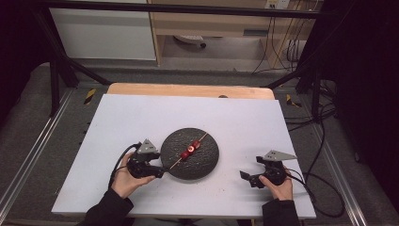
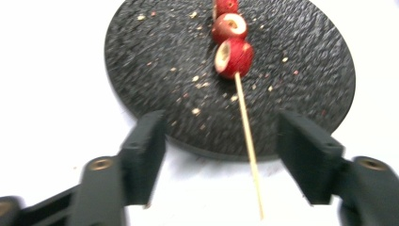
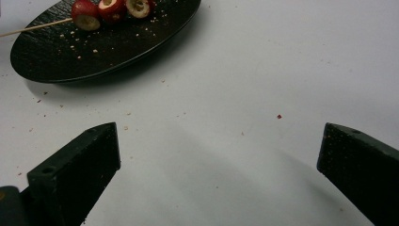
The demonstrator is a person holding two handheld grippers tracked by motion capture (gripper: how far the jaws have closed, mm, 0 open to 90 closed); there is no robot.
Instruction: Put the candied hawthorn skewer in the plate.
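My left gripper (image 2: 221,141) sits at the plate's seven o'clock edge with its jaws spread apart, the bare end of the skewer (image 2: 248,146) lying between them but touched by neither pad. I see the same tool in the high view (image 1: 157,172), close against the rim. My right gripper (image 3: 219,160) rests well off at the plate's four o'clock, jaws gaping over bare white table (image 3: 263,94), holding nothing.

The skewer is a thin wooden stick, and I judge it light, stiff along its length but easy to snap if I squeeze or lever it hard. It lies slantwise, from seven o'clock up toward one o'clock, with the near tip overhanging the rim onto the table. That overhanging bare stretch is where I would take hold: it is clear of the fruit, and there is a little room under it for a pad.

Farther along, near the plate's centre, three small red fruits (image 2: 234,57) are threaded on the stick, touching one another. They look cored, with pale hollow ends, so I expect them to be soft, a bit sticky and apt to slide or crumble if pinched.

The plate (image 2: 141,61) itself is dark, round, shallow and rough-textured, and looks heavy enough to stay put. It carries the skewer and a scatter of pale crumbs (image 2: 195,111).
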